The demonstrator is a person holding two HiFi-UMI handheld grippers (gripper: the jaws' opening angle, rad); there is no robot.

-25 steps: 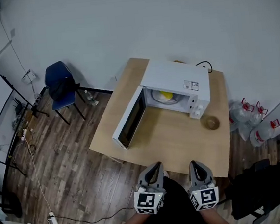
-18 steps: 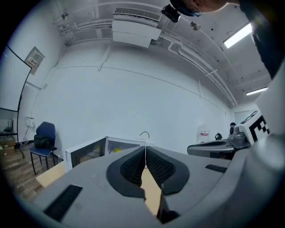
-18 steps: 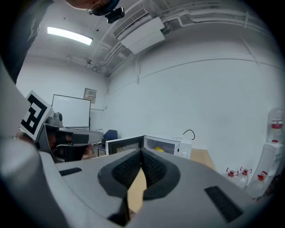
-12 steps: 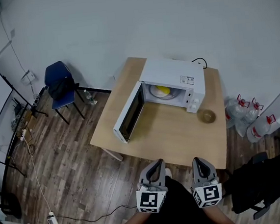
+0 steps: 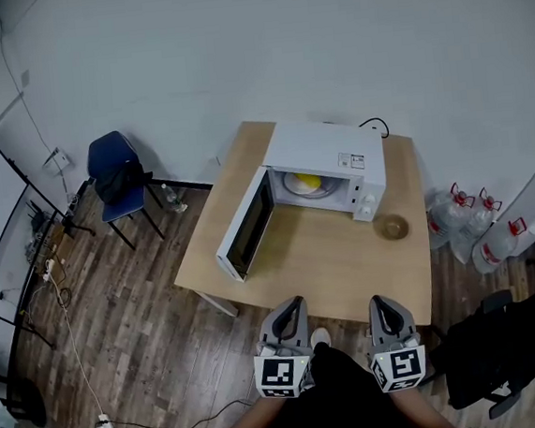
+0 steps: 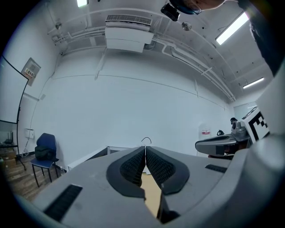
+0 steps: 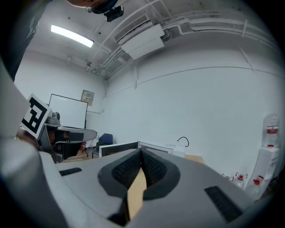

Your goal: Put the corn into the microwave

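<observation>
Looks basically done with the corn (image 5: 308, 182) inside the microwave (image 5: 323, 154), but could easily end up leaving the door (image 5: 246, 225) wide open over the bench (image 5: 348, 268), given left gripper (image 5: 293, 306) and right gripper (image 5: 381, 303) parked well short with fingers pinched together on nothing.

Head view is looking steeply down from high off the near edge of the surface (image 5: 338, 258). Gripper views are riding behind the left tongs (image 6: 145, 152) and right tongs (image 7: 141, 153), facing about level toward the microwave (image 5: 323, 151), which all three are sharing.
</observation>
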